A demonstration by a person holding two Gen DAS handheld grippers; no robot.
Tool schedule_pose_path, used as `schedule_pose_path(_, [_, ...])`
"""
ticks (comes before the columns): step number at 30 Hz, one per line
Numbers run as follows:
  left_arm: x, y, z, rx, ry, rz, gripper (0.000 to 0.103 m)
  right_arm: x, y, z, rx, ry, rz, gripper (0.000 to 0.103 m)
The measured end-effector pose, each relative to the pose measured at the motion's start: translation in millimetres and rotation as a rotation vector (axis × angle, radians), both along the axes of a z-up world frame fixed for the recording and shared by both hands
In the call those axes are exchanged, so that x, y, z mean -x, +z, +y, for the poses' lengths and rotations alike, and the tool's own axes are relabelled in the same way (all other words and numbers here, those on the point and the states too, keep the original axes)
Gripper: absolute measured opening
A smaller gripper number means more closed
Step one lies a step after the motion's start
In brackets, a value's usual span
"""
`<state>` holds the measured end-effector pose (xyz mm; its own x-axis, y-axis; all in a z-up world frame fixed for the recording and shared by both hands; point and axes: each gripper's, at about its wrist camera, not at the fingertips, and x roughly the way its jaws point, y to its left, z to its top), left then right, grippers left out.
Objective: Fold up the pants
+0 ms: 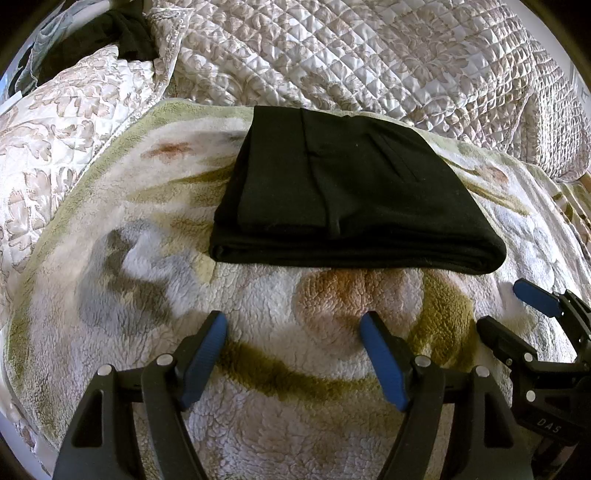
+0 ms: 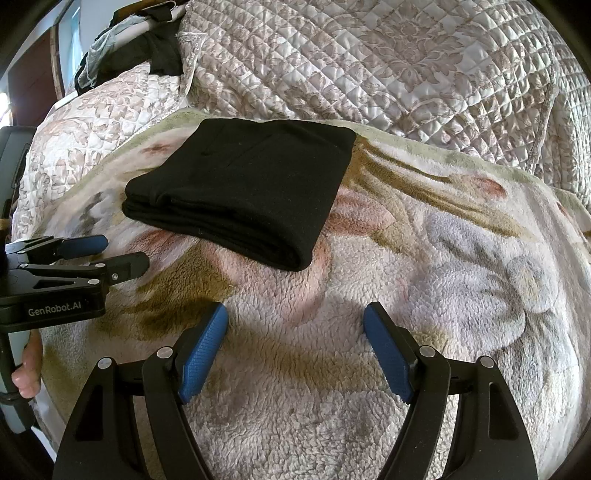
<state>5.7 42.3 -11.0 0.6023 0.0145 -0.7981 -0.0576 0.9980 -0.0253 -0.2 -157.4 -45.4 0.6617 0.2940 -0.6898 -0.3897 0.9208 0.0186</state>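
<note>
The black pants [image 1: 343,195] lie folded into a compact rectangular stack on the fleece blanket [image 1: 258,406]; they also show in the right wrist view [image 2: 251,184]. My left gripper [image 1: 293,325] is open and empty, a short way in front of the stack's near folded edge. My right gripper [image 2: 295,317] is open and empty, in front of and to the right of the stack. The right gripper also shows at the right edge of the left wrist view [image 1: 513,314], and the left gripper at the left edge of the right wrist view [image 2: 122,254].
The floral fleece blanket [image 2: 443,258] lies over a quilted bedspread [image 1: 369,55]. A quilted pillow [image 1: 74,110] sits at the left. Dark clothing [image 1: 122,33] is heaped at the far left corner. A hand [image 2: 29,369] holds the left gripper's handle.
</note>
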Motion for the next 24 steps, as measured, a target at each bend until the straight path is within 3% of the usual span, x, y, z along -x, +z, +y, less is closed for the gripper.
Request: schedule_pose_path(24, [0.4, -1.0, 0.3, -0.003, -0.001, 0.004, 0.078, -0.3, -0.1, -0.3, 0.000, 0.000, 0.000, 0.076])
